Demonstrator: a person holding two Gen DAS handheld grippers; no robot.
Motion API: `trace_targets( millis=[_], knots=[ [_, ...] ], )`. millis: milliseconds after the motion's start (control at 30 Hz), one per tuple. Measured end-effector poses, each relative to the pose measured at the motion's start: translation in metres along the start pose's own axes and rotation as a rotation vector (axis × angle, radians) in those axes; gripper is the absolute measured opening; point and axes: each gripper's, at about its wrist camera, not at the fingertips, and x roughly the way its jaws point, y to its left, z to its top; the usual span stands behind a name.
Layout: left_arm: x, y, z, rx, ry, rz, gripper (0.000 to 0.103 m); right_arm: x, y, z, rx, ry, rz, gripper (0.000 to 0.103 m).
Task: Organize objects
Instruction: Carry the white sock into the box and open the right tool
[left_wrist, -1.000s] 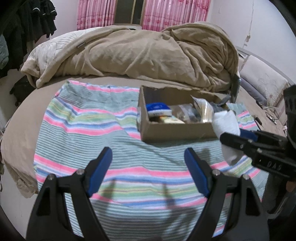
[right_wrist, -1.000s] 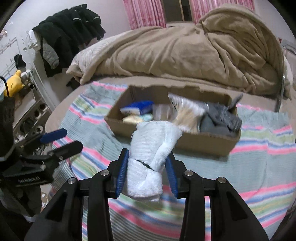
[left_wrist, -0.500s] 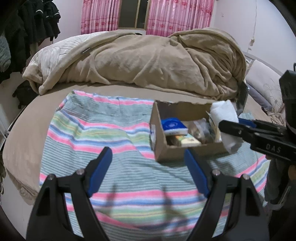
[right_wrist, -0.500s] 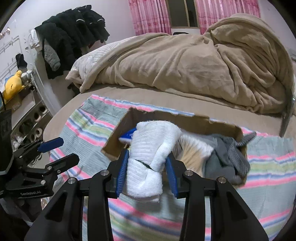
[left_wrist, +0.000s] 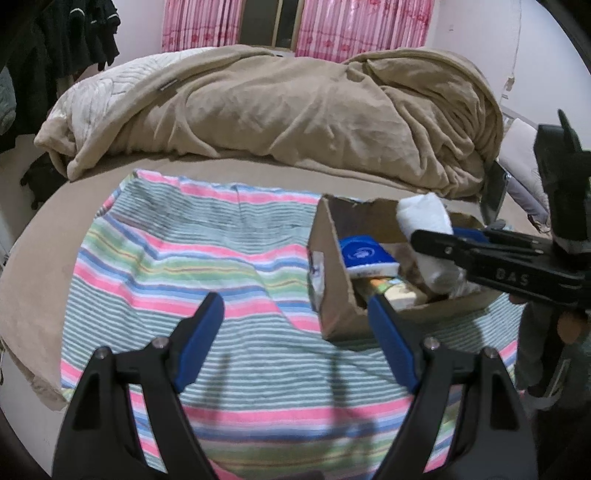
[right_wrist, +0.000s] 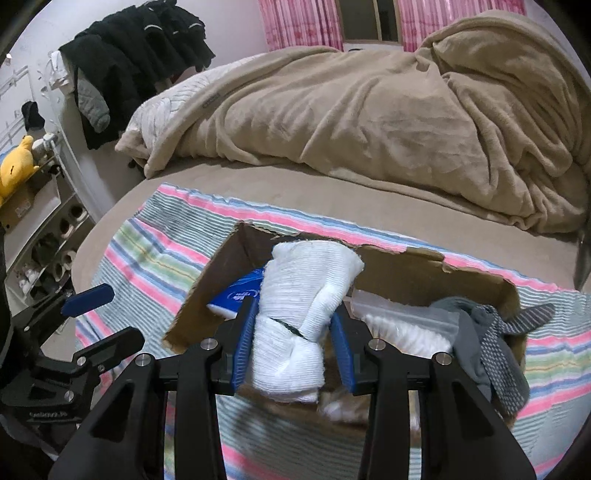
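Moved forward since a second ago: right tongs (right_wrist: 293, 341) clenched on white cloth roll (right_wrist: 301, 306), now over cardboard box (right_wrist: 406, 264) on bed. Left tongs (left_wrist: 295, 341) released, hovering beside. Risk: roll snagging the box's torn rim, landing outside on striped towel (left_wrist: 184, 258).

Right gripper (right_wrist: 293, 345) fingers (right_wrist: 243, 343) pinch inward on a load; left gripper (left_wrist: 295, 339) fingers gape, empty.

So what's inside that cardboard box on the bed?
Inside the cardboard box: a blue-and-white packet, a yellowish packet, a clear bag and grey socks. The white cloth roll in the right tool hides the middle.
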Motion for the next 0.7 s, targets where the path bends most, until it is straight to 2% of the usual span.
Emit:
trace_targets(
  millis=[233, 433, 500, 567, 700],
  knots=[
    [0.015, 0.005, -0.002, -0.011, 0.021, -0.010, 0.082, 0.029, -0.002, -0.005, -0.017, 0.040, -0.012, 0.041],
    [0.014, 0.008, -0.005, -0.031, 0.022, -0.012, 0.083, 0.029, -0.003, -0.006, -0.009, 0.032, -0.011, 0.041],
    [0.012, 0.007, -0.005, -0.029, 0.022, -0.007, 0.083, 0.026, -0.002, -0.008, -0.011, 0.024, -0.014, 0.045],
    [0.009, 0.006, -0.005, -0.026, 0.020, -0.006, 0.083, 0.021, -0.001, -0.009, -0.010, 0.013, -0.014, 0.057],
    [-0.002, 0.000, -0.006, -0.019, 0.009, -0.005, 0.083, 0.008, 0.000, -0.010, -0.006, -0.009, -0.017, 0.060]
  ],
)
